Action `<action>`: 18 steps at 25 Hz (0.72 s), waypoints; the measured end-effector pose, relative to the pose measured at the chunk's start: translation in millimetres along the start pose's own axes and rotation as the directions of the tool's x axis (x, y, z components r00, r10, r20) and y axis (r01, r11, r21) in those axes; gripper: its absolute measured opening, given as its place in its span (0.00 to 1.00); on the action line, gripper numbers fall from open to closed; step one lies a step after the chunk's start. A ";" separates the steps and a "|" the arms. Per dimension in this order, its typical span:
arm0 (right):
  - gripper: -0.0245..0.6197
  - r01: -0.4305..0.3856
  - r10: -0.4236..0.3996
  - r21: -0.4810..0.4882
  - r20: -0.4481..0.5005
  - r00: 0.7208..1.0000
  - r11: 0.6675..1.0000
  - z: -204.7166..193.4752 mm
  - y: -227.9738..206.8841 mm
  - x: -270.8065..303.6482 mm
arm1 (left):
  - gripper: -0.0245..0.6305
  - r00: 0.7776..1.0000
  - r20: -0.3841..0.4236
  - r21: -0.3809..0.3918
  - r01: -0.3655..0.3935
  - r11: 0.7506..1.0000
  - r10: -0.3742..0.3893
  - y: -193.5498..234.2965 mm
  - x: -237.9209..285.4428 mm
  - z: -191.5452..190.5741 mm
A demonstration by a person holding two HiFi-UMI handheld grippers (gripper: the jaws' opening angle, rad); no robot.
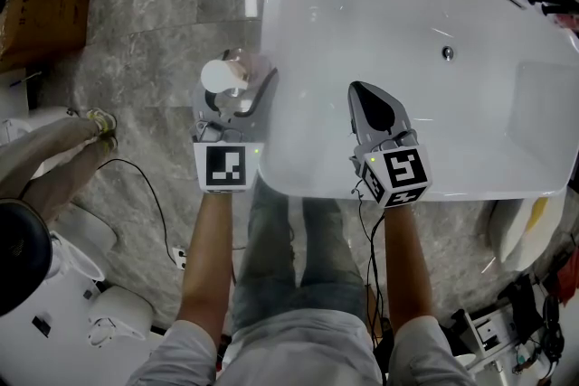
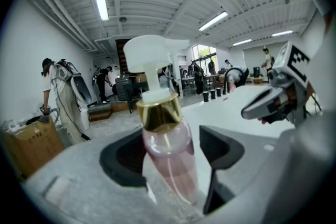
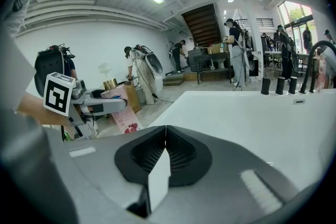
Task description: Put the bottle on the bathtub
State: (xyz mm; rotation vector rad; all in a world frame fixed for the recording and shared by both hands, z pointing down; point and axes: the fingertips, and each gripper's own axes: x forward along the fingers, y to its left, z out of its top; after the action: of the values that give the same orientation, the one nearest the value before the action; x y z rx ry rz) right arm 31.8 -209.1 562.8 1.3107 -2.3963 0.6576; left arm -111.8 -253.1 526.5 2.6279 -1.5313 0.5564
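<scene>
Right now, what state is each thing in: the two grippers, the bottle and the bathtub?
Left gripper: jaws open, with the bottle between them.
Right gripper: jaws shut, nothing in them.
Bottle: pump cap on, pink liquid inside; I can't tell whether it rests on the tub's rim.
Bathtub: empty, no water seen.

A brown cardboard box (image 1: 41, 9) sits on the grey marbled floor (image 1: 163, 23), well apart from a black cable (image 1: 149, 194) curling near a shoe (image 1: 102, 124).
</scene>
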 end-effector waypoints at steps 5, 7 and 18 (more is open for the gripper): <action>0.04 0.002 -0.002 -0.002 0.002 1.000 1.000 0.8 0.8 -2.6 | 0.52 1.000 0.011 -0.020 -0.004 1.000 0.005 1.7 -2.5 1.8; 0.04 0.001 -0.001 -0.004 0.002 1.000 1.000 0.8 1.3 -3.4 | 0.52 1.000 0.007 -0.011 -0.001 1.000 0.001 1.9 -3.2 1.3; 0.04 0.003 -0.003 -0.006 0.004 1.000 1.000 2.3 4.0 -5.2 | 0.50 1.000 0.008 0.001 -0.012 1.000 0.012 4.9 -8.2 4.0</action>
State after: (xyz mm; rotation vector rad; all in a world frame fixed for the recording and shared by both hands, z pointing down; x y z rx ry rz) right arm 31.0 -204.8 557.4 1.3137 -2.3974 0.6469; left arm -118.5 -249.6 519.4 2.6264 -1.5507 0.5475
